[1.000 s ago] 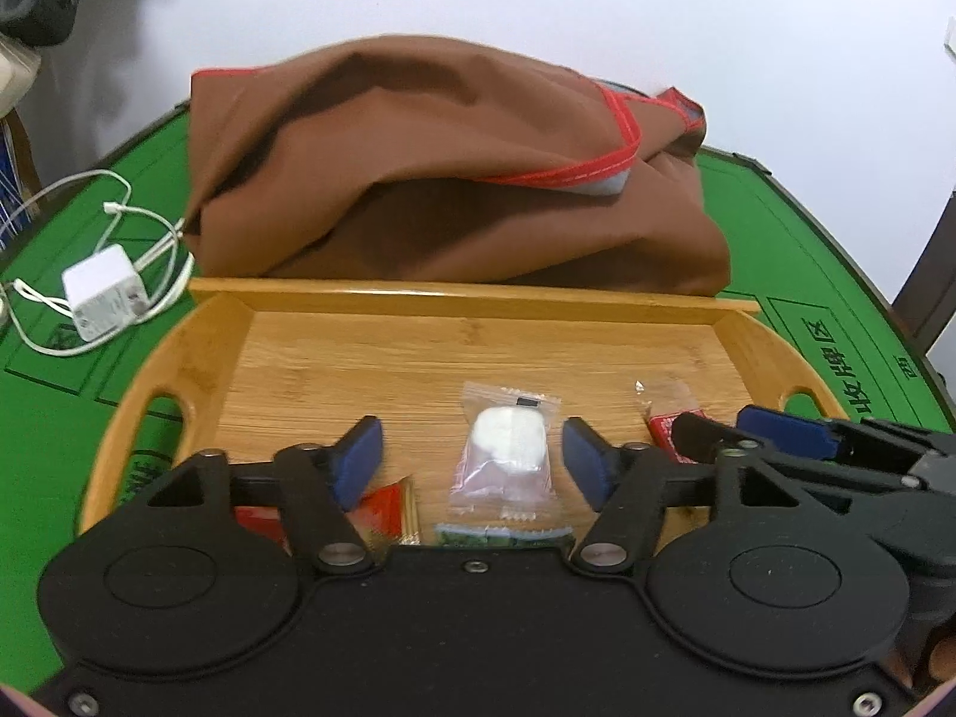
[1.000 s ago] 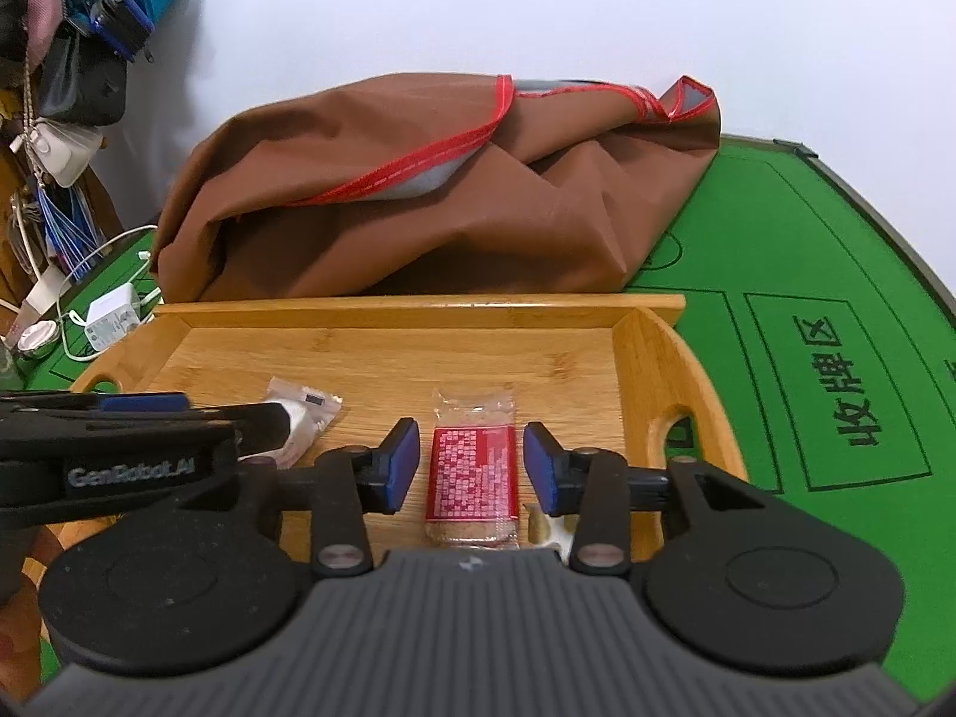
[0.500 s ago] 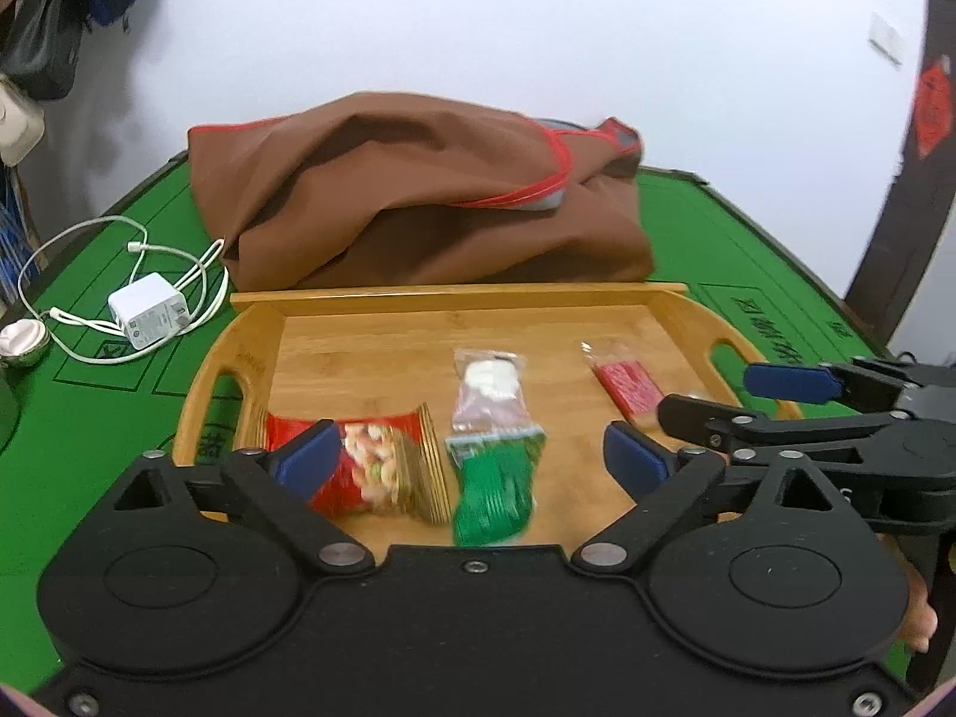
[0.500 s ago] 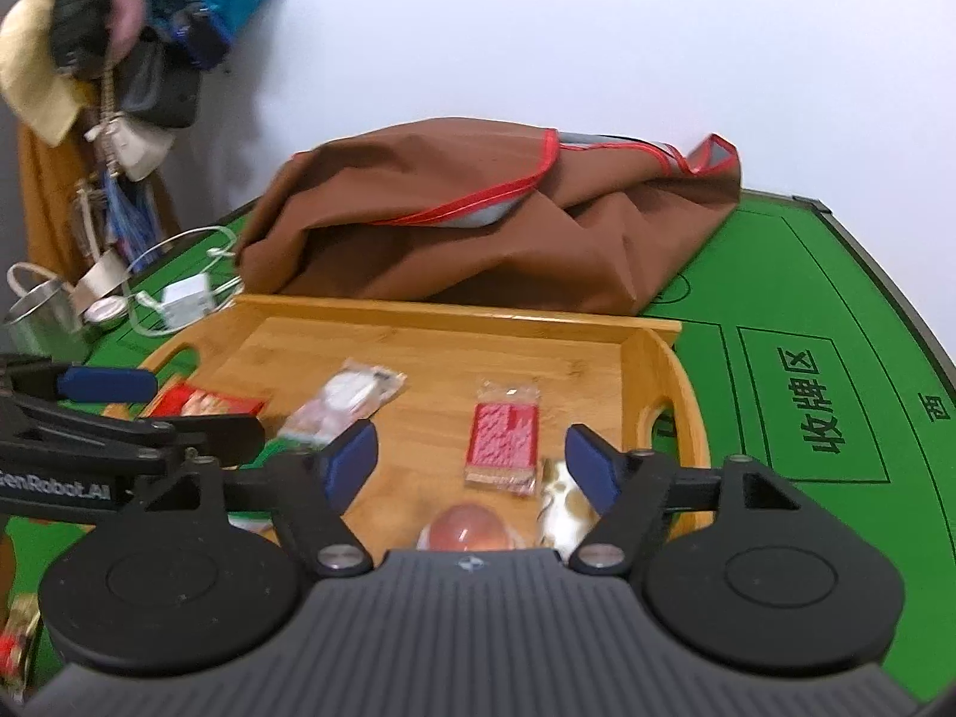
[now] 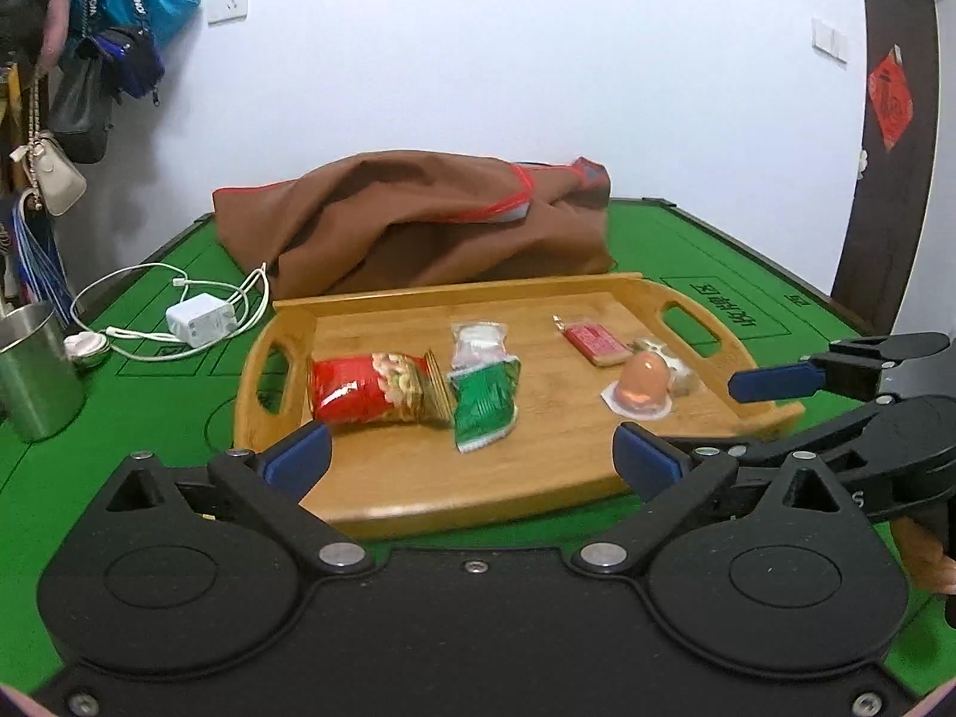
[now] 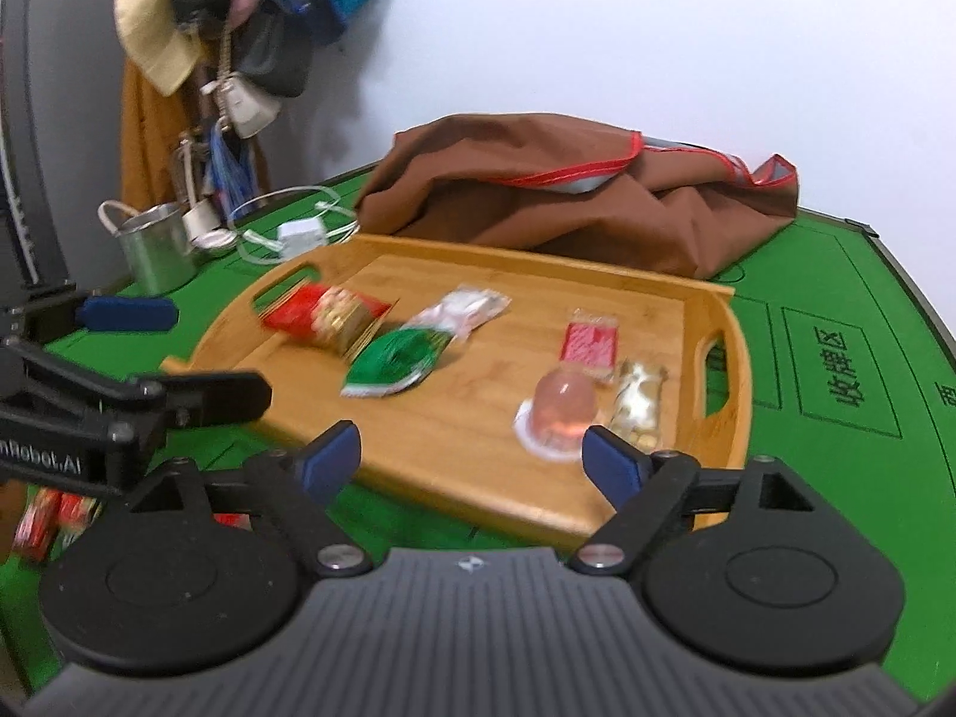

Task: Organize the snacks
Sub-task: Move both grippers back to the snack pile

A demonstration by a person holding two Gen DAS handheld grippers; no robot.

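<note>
Both the left gripper (image 5: 472, 459) and the right gripper (image 6: 472, 457) are seen spread wide with nothing held, their jaws just opened, before the wooden tray (image 5: 478, 490) of snacks.

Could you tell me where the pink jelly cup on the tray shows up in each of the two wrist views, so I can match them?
Left wrist view: the jelly cup sits right of centre, on the right part of the wooden tray.
Right wrist view: the jelly cup sits just right of centre, low on the tray.
Shared landmark: the small red packet lies just behind the cup in both views.
</note>
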